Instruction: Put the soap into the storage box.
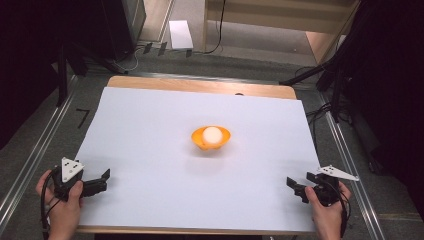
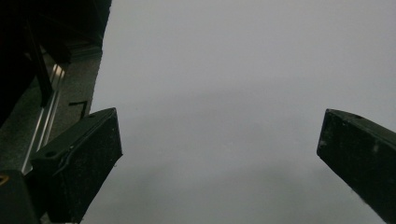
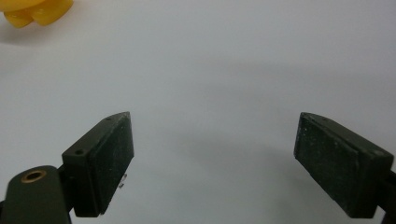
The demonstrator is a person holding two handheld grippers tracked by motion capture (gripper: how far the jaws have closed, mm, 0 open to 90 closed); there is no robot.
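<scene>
Both tongs, left (image 1: 106, 176) and right (image 1: 291, 184), are resting spread and empty; the light, rollable white ball (image 1: 212, 134) in the orange bowl (image 1: 223, 141) is probably needing a mid-height pinch.

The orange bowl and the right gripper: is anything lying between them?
No. In the high view, only bare white sheet lies between the bowl and the right gripper.
</scene>
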